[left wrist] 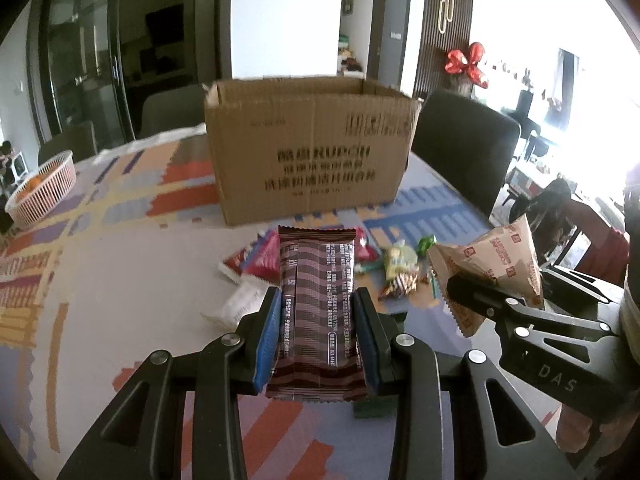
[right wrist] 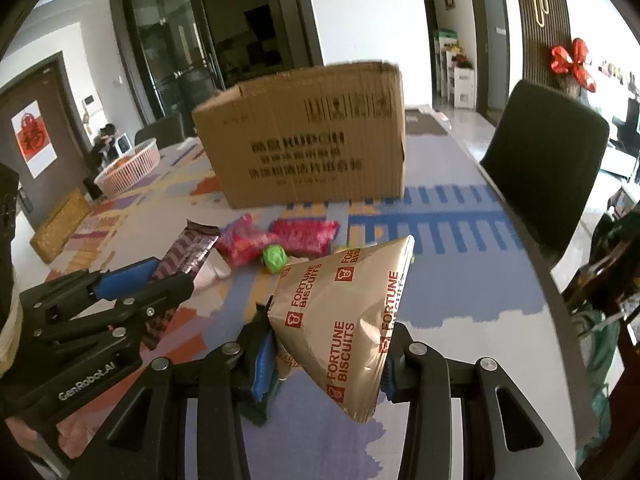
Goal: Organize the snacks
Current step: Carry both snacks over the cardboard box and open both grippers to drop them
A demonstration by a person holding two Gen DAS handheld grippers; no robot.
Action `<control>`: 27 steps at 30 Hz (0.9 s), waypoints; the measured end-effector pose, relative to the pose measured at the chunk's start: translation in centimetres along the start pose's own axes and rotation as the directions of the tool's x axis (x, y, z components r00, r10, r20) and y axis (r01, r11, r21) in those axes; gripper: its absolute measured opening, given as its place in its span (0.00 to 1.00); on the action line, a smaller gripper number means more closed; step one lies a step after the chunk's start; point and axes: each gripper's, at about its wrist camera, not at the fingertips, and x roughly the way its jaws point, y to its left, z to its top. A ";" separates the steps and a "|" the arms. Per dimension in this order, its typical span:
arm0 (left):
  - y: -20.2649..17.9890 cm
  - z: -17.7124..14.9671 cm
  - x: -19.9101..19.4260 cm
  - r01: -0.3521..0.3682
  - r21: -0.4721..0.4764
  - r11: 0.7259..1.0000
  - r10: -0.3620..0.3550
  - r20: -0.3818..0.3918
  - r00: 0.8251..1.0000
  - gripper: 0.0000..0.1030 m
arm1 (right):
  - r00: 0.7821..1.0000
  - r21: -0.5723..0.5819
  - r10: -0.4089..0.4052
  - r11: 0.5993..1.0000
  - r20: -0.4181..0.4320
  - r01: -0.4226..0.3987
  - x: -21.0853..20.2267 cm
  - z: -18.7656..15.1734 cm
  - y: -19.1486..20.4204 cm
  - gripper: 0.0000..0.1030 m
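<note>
Left gripper [left wrist: 316, 328] clamps brown striped snack bar [left wrist: 318, 312]; cardboard box [left wrist: 310, 148] stands far behind; right gripper [left wrist: 476, 294] grips beige packet [left wrist: 492, 256].

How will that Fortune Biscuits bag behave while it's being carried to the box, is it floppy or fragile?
The Fortune Biscuits bag looks puffed with air, so probably light and squashy. The right gripper pinches its lower part, so its free top may wobble. Biscuits inside could crack if squeezed hard. Its glossy film may slip.
</note>
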 end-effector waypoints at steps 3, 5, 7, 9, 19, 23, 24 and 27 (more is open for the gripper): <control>0.2 1.4 -0.5 0.007 -0.002 1.000 -0.007 0.026 1.000 0.35 | 1.000 -0.012 0.003 1.000 0.030 -0.003 -0.7 1.1 0.2 0.41; 0.3 2.4 -0.8 -0.003 0.005 1.000 0.003 0.051 0.999 0.35 | 0.999 -0.027 0.002 1.000 0.054 0.000 -1.1 2.1 0.4 0.41; 0.5 3.7 -1.2 -0.016 0.014 1.000 0.014 0.080 0.997 0.35 | 0.997 -0.041 0.002 0.999 0.082 0.001 -1.5 3.3 0.6 0.41; 0.6 4.9 -1.5 -0.028 0.018 0.999 0.026 0.102 0.994 0.35 | 0.995 -0.051 0.005 0.999 0.103 0.000 -1.8 4.5 0.9 0.41; 1.4 10.6 -2.7 -0.116 0.079 0.990 0.099 0.195 0.976 0.35 | 0.981 -0.121 0.005 0.992 0.194 0.019 -2.5 11.1 1.8 0.41; 2.0 13.4 -2.4 -0.131 0.100 0.986 0.109 0.200 0.974 0.35 | 0.982 -0.141 0.008 0.990 0.188 0.019 -1.8 13.8 1.9 0.41; 2.1 13.9 -2.3 -0.132 0.101 0.986 0.110 0.199 0.974 0.35 | 0.983 -0.151 0.005 0.988 0.185 0.023 -1.5 14.7 2.0 0.41; 2.7 15.7 -1.5 -0.132 0.103 0.986 0.111 0.185 0.976 0.35 | 0.985 -0.173 0.008 0.985 0.172 0.022 -0.8 16.4 2.2 0.41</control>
